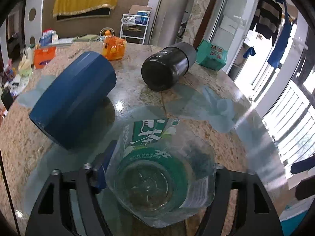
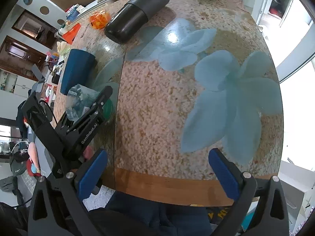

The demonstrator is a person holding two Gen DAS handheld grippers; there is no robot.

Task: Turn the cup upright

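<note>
- My left claw [image 1: 157, 179] is clamped around a clear plastic cup [image 1: 160, 179] cut from a green-labelled bottle, a blue pad [image 1: 104, 169] pressing its side.
- I see that cup from its base end, held just above the counter [image 1: 196, 118].
- My right claw [image 2: 157, 174] is spread wide and holds nothing, hanging over the counter's wooden edge.
- A blue cup [image 1: 74, 98] lies on its side just left of the held cup.
- A black flask [image 1: 169, 66] lies on its side farther back.
</note>
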